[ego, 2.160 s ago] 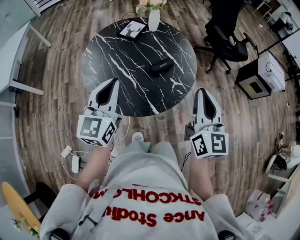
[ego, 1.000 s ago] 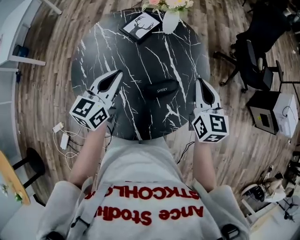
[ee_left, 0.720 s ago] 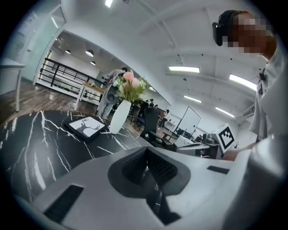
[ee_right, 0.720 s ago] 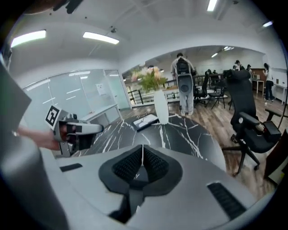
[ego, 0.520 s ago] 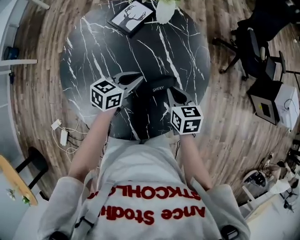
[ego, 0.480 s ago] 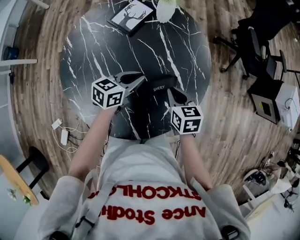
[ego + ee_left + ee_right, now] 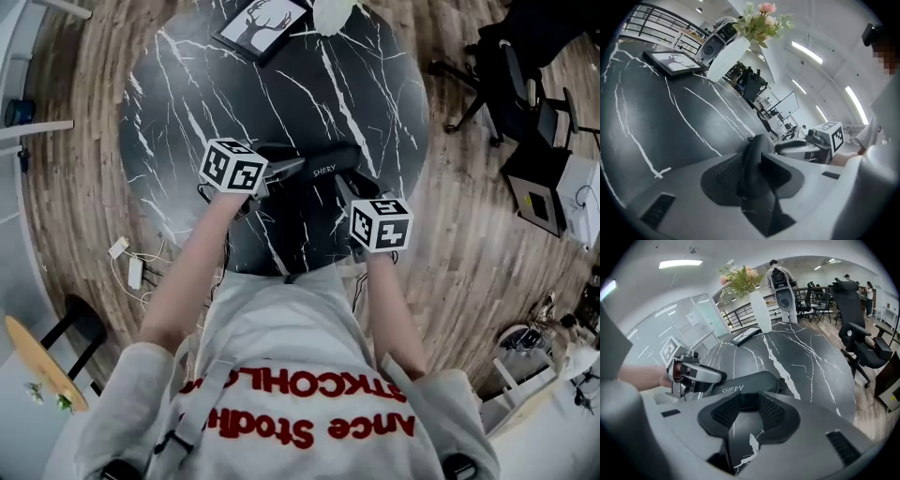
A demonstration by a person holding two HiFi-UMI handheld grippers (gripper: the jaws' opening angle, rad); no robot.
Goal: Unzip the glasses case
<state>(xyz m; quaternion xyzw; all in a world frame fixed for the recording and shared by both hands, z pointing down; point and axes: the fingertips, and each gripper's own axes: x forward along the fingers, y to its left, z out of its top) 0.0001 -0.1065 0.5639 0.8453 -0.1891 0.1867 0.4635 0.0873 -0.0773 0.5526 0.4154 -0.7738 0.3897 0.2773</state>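
Note:
The black glasses case [image 7: 321, 167], printed SHERY, lies on the round black marble table [image 7: 187, 112]. My left gripper [image 7: 292, 169] reaches in from the left; its jaws have just been opening. In the left gripper view the case's end [image 7: 757, 145] stands between the wide-apart jaws of the left gripper [image 7: 752, 158]. My right gripper [image 7: 345, 186] comes from the near side at the case's right part; its jaws have also just been opening. In the right gripper view the right gripper [image 7: 747, 400] is open, with the case [image 7: 750, 380] just past the tips and bare table between the pads.
A white vase of flowers [image 7: 330, 11] and a framed deer picture [image 7: 258, 21] stand at the table's far edge. A black office chair [image 7: 525, 84] and a box-shaped machine [image 7: 548, 202] are on the wooden floor at the right. Cables and a plug [image 7: 127, 267] lie at the left.
Both grippers have come down and inward from the table's near sides to the case. Their jaws, shut in the earlier frames, now stand apart.

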